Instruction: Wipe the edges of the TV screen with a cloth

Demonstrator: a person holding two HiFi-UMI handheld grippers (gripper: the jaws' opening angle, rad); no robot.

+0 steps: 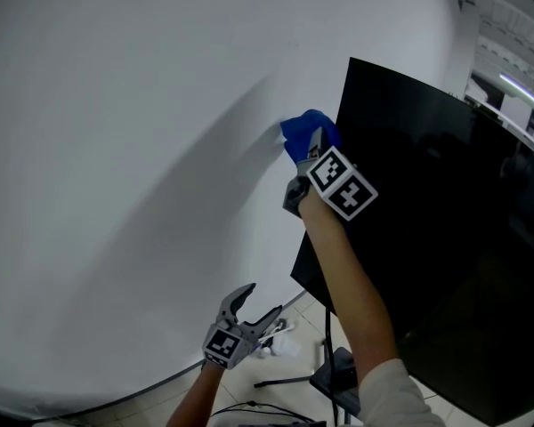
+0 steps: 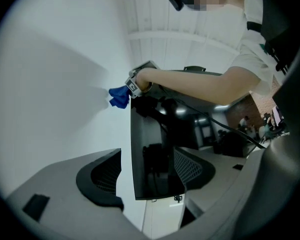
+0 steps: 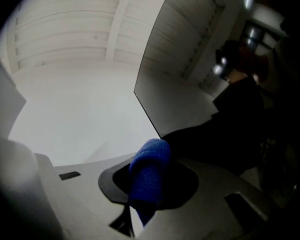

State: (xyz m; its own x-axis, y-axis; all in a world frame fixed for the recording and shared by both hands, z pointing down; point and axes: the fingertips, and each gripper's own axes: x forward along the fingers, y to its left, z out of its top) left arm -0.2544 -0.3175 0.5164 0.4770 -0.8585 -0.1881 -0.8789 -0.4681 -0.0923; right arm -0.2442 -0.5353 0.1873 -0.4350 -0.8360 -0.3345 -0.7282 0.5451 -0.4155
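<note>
The right gripper (image 1: 313,152), clamped on a blue cloth (image 1: 301,132), holds it against the TV (image 1: 445,238) at its ten o'clock edge. The left gripper (image 1: 256,307), at six o'clock, hangs agape and empty. Wiping looks under way; most edges likely remain.

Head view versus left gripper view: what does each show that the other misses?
Only the head view shows the left gripper from outside, open and empty, low near the stand. Only the left gripper view shows the person's torso and the room beyond. Both show the right gripper shut on the blue cloth at the edge of the TV, near its top corner.
</note>
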